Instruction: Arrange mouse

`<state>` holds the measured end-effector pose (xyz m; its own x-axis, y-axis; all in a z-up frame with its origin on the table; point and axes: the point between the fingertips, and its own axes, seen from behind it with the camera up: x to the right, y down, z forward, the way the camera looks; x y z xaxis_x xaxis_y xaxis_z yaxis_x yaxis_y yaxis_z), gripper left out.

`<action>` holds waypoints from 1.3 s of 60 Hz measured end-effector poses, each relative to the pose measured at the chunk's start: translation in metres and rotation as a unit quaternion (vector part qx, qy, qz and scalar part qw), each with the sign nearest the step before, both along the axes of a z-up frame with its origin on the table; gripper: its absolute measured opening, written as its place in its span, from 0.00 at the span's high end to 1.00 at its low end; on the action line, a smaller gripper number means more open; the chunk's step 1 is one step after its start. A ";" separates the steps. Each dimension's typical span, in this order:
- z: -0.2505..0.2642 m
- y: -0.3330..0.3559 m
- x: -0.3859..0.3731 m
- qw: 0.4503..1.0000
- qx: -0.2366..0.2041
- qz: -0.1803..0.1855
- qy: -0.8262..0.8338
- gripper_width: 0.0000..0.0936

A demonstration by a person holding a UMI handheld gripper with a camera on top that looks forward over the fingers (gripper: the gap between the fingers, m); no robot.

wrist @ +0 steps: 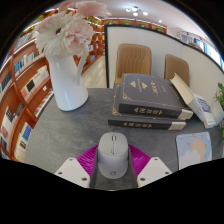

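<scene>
A light grey wireless mouse [113, 155] sits between my two fingers, its front pointing away from me. The magenta pads [88, 160] lie against both of its sides with no gap showing. My gripper [113, 168] is shut on the mouse, over the grey table [70, 130]. I cannot tell whether the mouse touches the table or is held just above it. A pale blue-grey mouse mat [193, 148] lies on the table ahead and to the right of the fingers.
A stack of dark books [150, 102] lies just beyond the mouse. A white vase with pink flowers [67, 78] stands ahead to the left. A white packet [203, 106] lies right of the books. Two chairs [133, 62] stand behind the table, and bookshelves [22, 90] line the left.
</scene>
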<state>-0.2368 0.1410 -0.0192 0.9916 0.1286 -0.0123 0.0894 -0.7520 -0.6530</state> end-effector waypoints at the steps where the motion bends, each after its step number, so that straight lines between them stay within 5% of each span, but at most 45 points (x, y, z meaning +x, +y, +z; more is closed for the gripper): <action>1: -0.001 0.001 0.000 1.000 -0.003 0.001 0.000 0.50; 6: 0.000 0.000 0.001 1.000 -0.015 0.004 0.003 0.59; 15: 0.023 -0.005 0.005 0.999 -0.028 0.022 -0.003 0.60; 35: 0.278 0.013 0.114 0.986 0.164 0.026 -0.014 0.60; 45: 0.333 0.009 0.200 0.976 0.216 -0.001 -0.009 0.60; 52: 0.308 0.001 0.273 0.979 0.198 -0.035 -0.026 0.60; 60: 0.213 -0.017 0.323 0.990 0.125 -0.058 -0.043 0.60; 78: 0.022 -0.049 0.310 0.998 -0.030 -0.033 -0.035 0.60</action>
